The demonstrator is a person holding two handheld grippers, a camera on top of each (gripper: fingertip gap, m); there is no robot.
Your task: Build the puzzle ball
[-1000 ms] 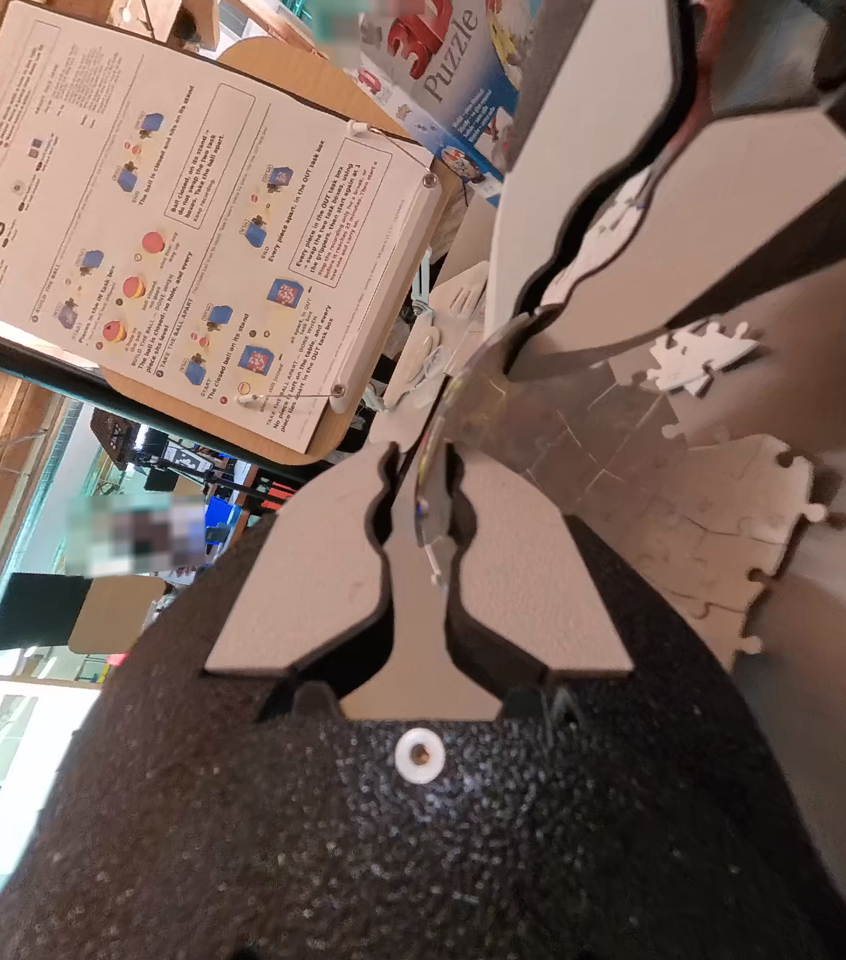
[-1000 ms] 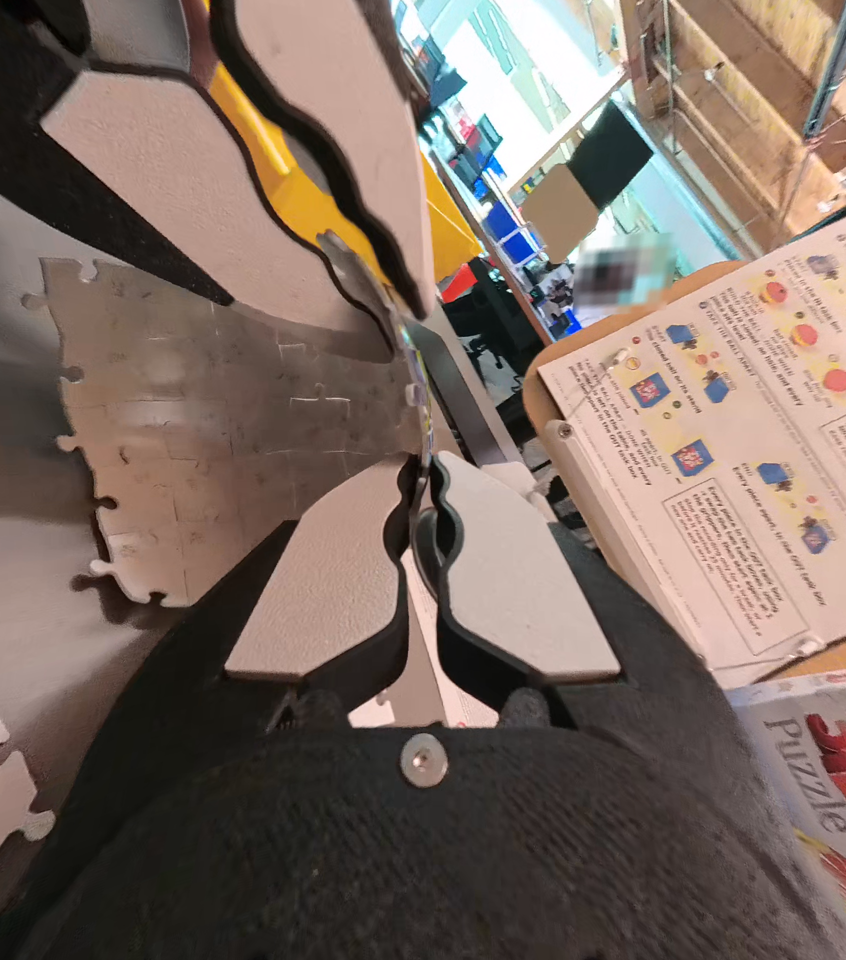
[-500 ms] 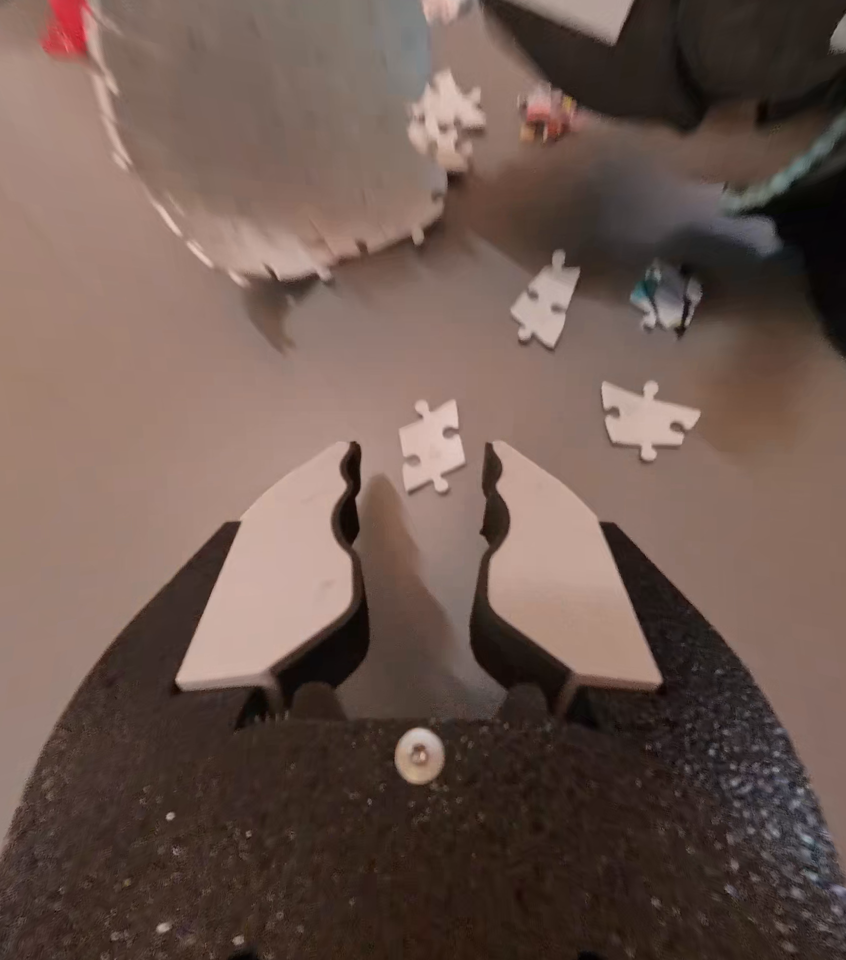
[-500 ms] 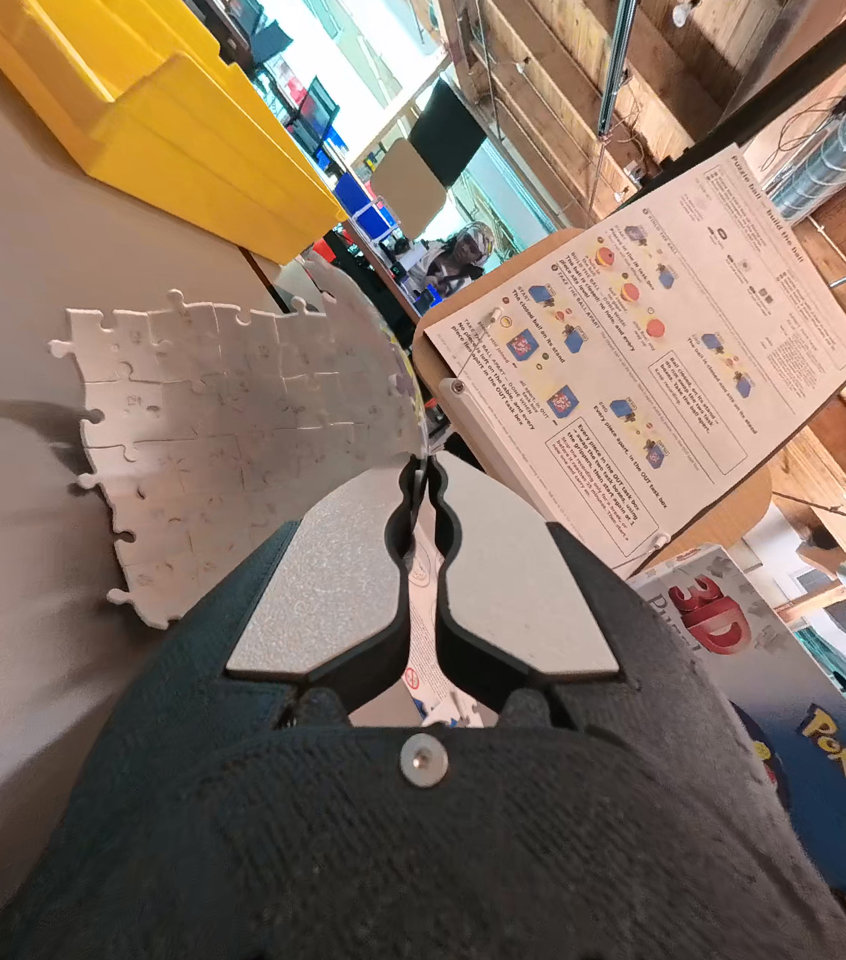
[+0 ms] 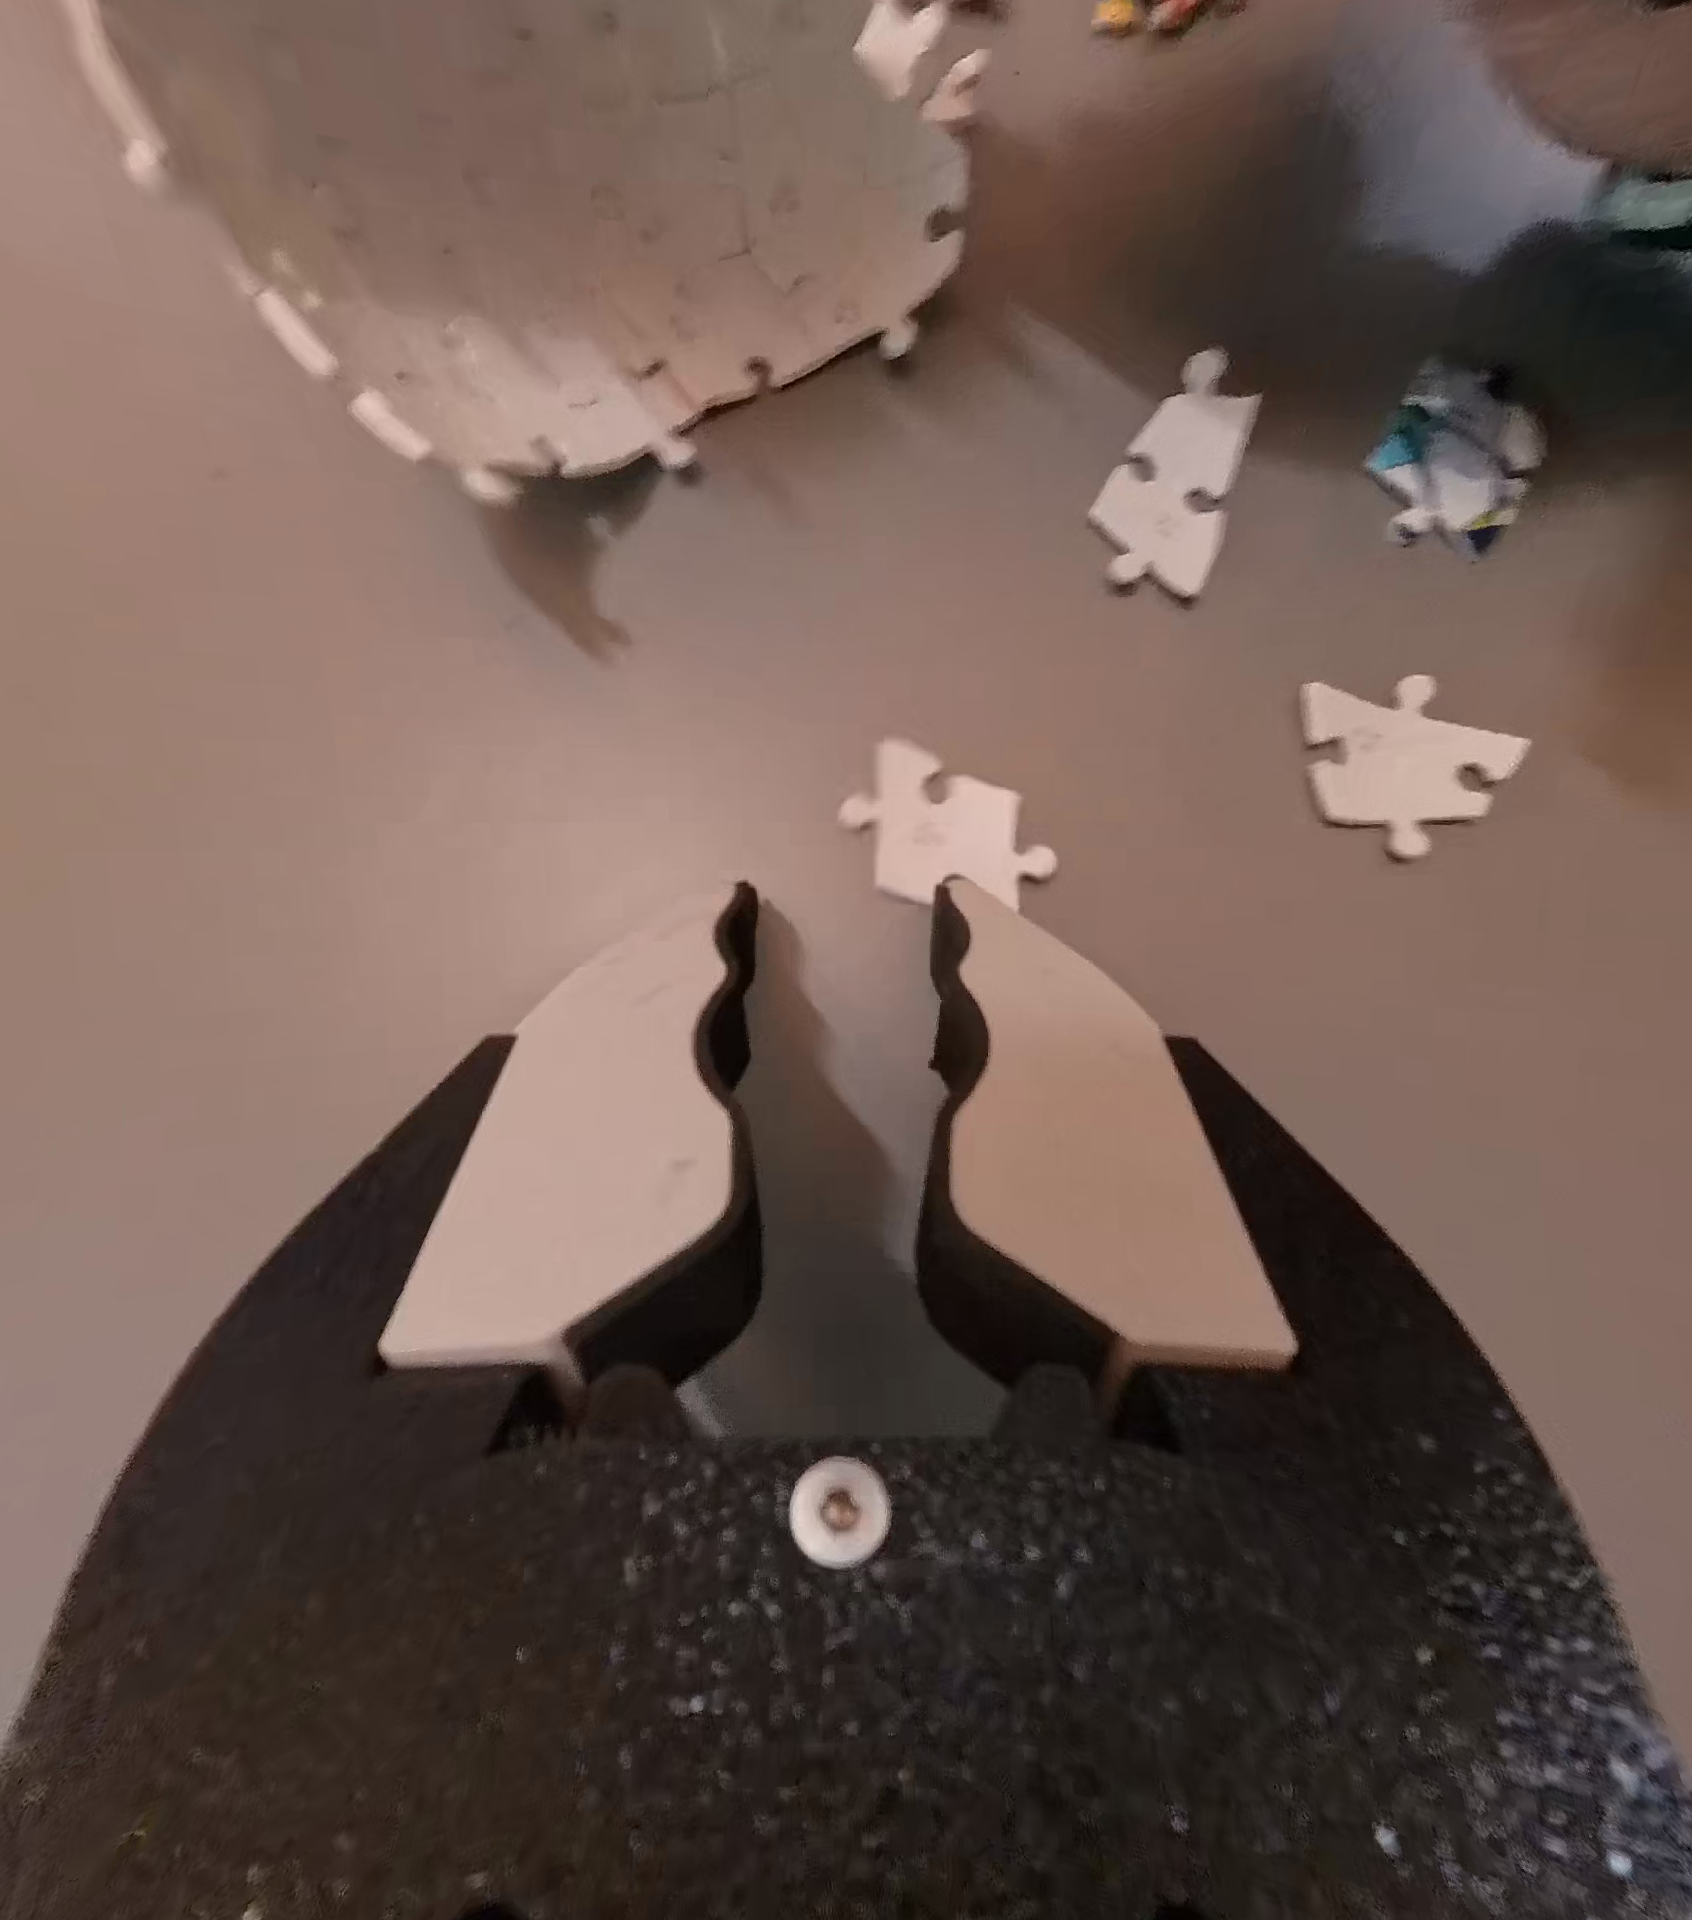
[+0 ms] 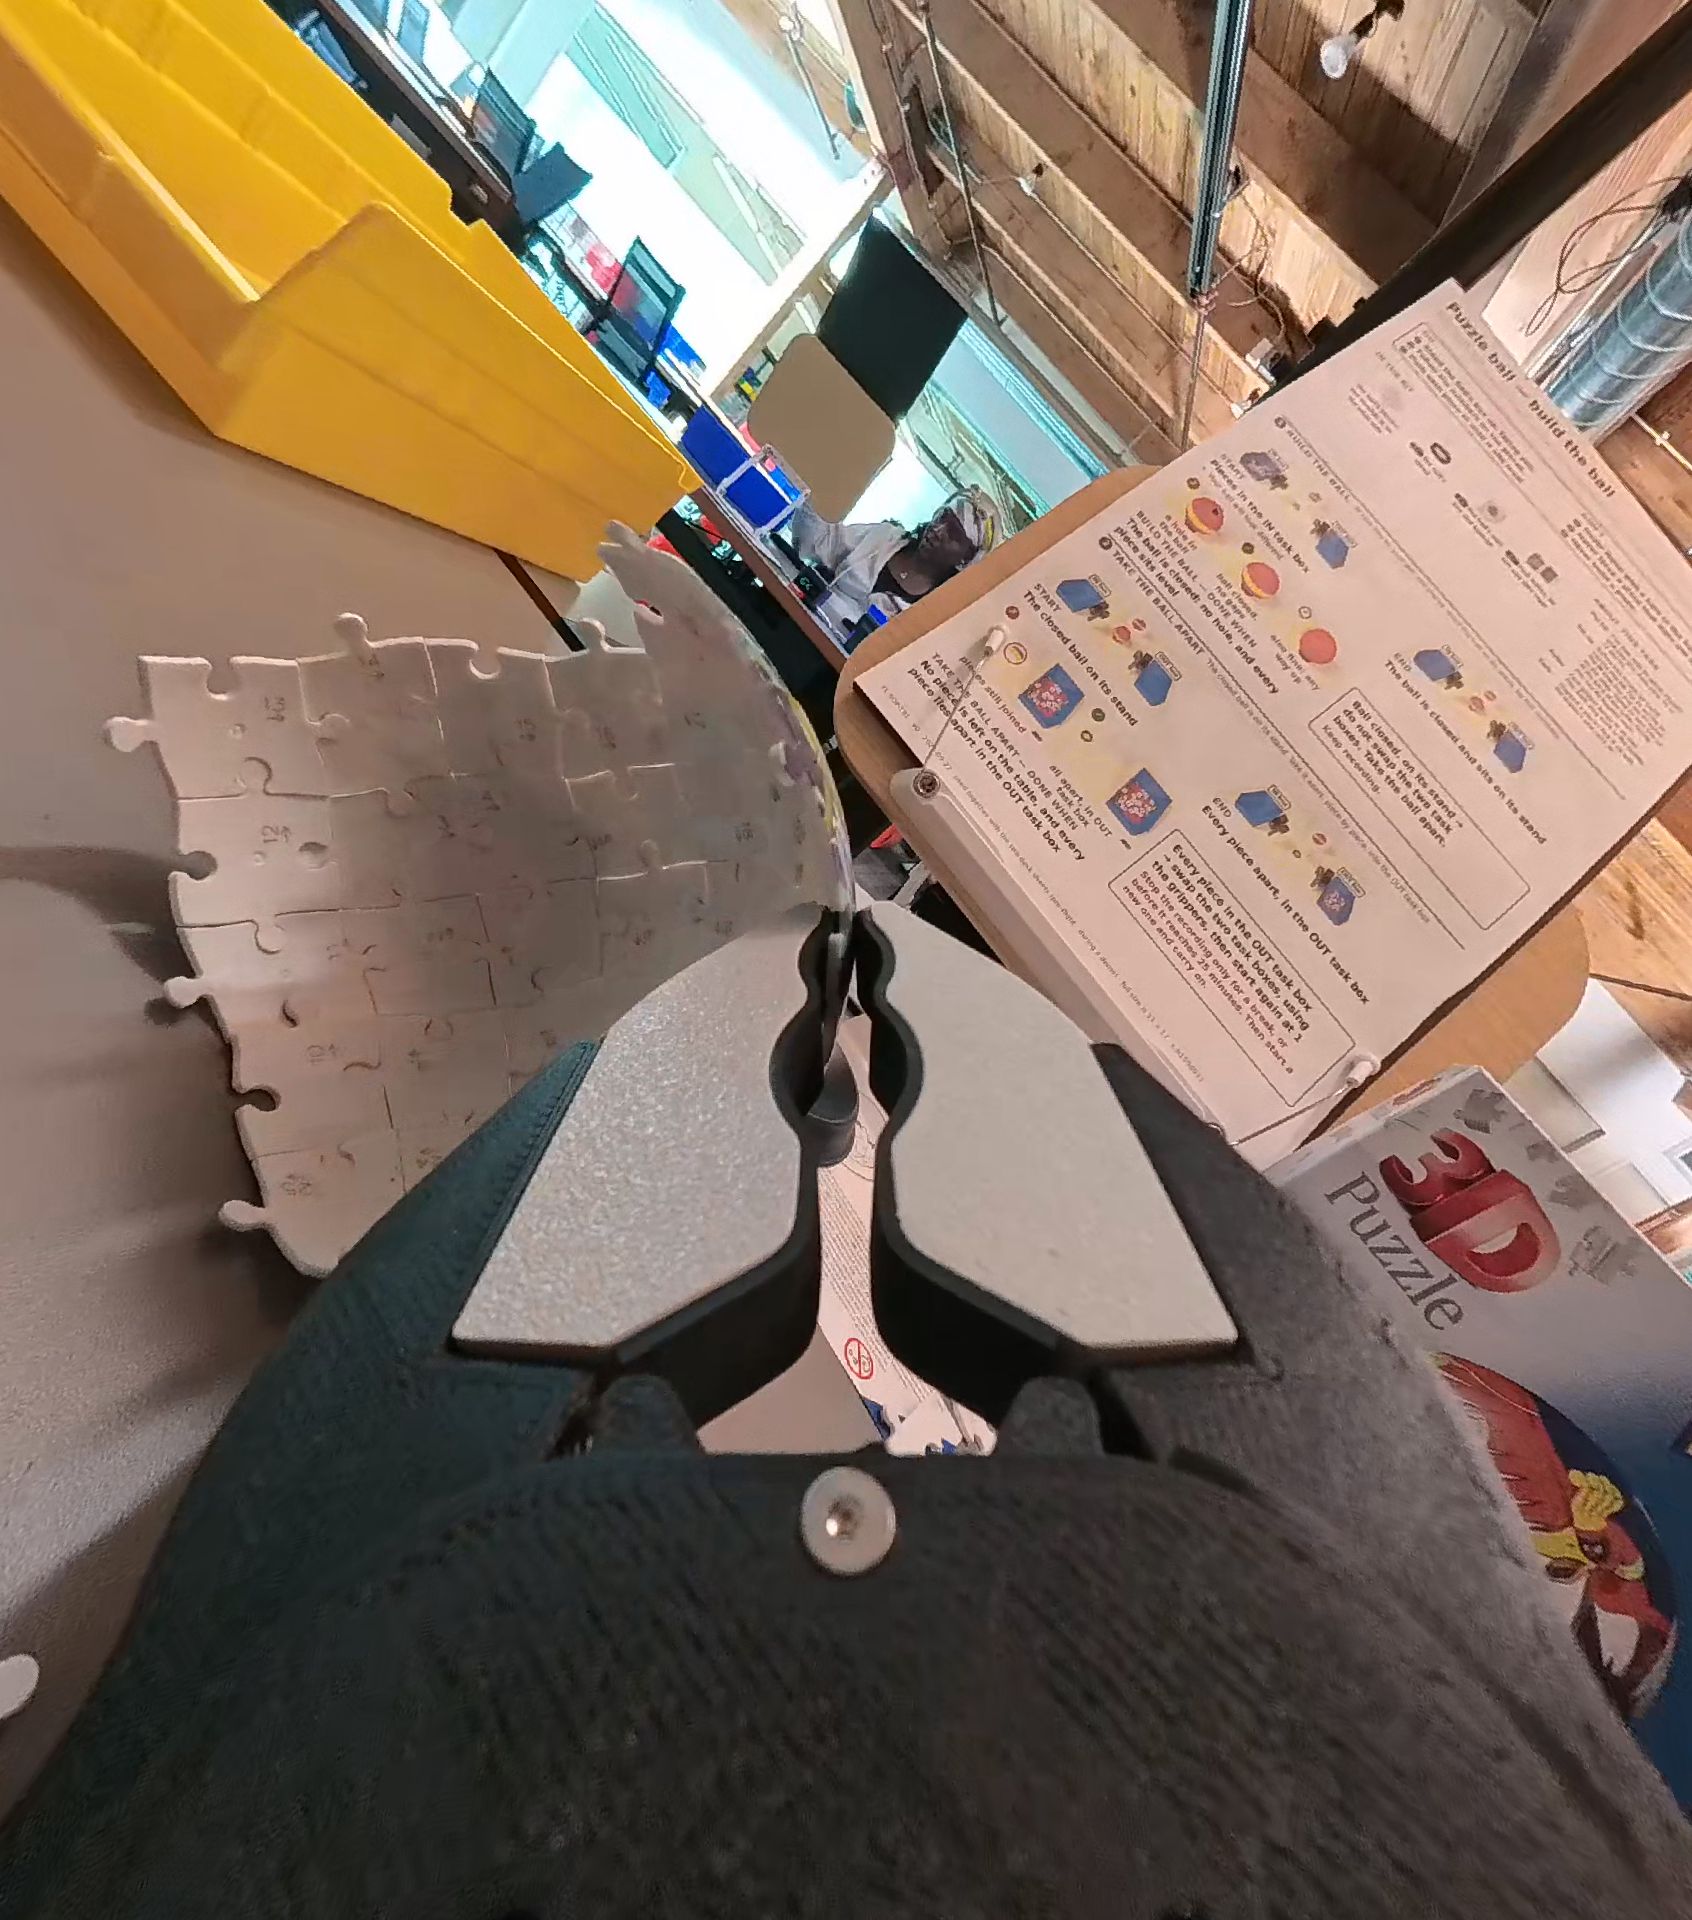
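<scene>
Left claw (image 5: 840, 902) now off the shell, gaping empty over desk (image 5: 198, 831), probably nearer loose piece (image 5: 941, 826); right claw (image 6: 847, 940) still pinching curved puzzle shell (image 6: 468, 862).

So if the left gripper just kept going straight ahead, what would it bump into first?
Probably the grey table. The open left gripper points down at it, and the nearest loose puzzle piece lies slightly right of its line. Depth is unclear.

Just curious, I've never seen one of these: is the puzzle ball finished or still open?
Still open. The puzzle ball is only a curved partial shell with a jagged edge, and loose pieces lie on the table.
</scene>
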